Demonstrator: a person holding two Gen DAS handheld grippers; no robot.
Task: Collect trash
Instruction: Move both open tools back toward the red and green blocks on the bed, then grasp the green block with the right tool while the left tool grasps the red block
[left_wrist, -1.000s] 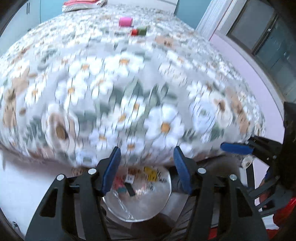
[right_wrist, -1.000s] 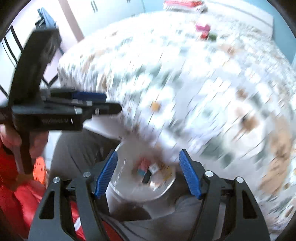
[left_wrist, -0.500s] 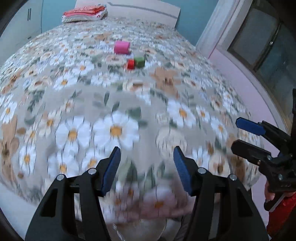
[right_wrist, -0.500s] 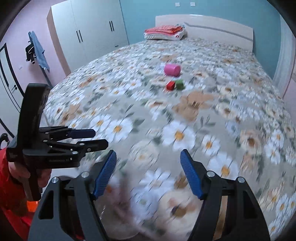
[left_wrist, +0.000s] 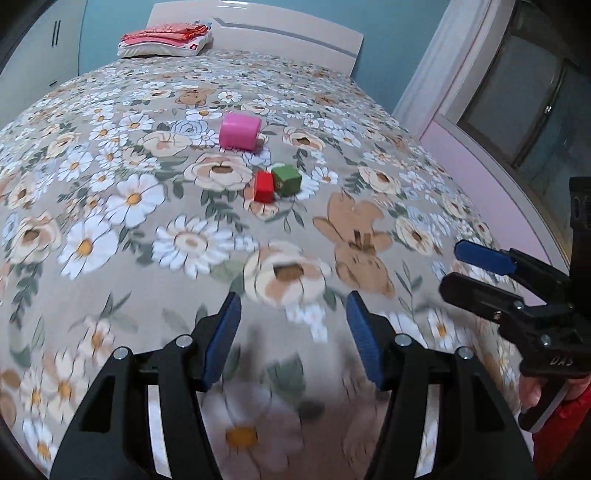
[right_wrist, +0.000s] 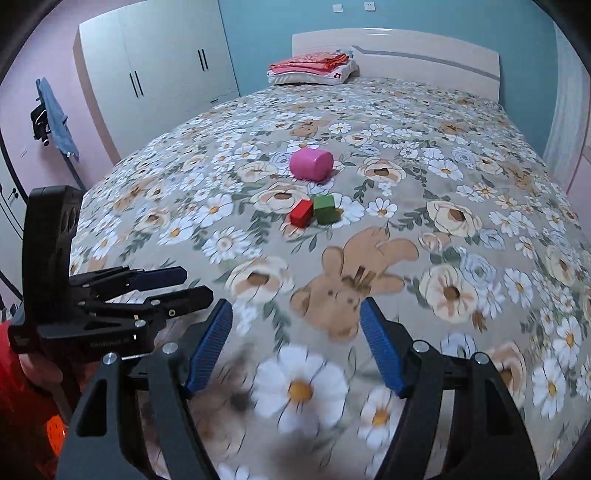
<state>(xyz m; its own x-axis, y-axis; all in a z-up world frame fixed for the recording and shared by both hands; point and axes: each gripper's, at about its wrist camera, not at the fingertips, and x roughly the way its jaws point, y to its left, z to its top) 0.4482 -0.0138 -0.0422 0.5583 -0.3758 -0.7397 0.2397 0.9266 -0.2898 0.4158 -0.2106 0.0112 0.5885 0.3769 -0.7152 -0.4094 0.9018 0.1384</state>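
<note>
Mid-bed on the floral bedspread (left_wrist: 110, 206): red block (left_wrist: 263, 186) touching green block (left_wrist: 286, 180), pink cylinder (left_wrist: 240, 131) just beyond. Left gripper (left_wrist: 293, 330) and right gripper (right_wrist: 295, 345) hover near the bed's near edge, jaws apart, both empty. Step looks like approach; next, reach farther and straddle one piece.

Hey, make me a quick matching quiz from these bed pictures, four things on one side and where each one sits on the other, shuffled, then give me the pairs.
Things:
1. pink cylinder
2. red block
3. green block
4. folded pink blanket

Places:
A. by the headboard, on a white pillow
B. mid-bed, lying on its side, beyond the two blocks
C. touching the green block, on its left
D. touching the red block, on its right

Pairs: 1-B, 2-C, 3-D, 4-A
</note>
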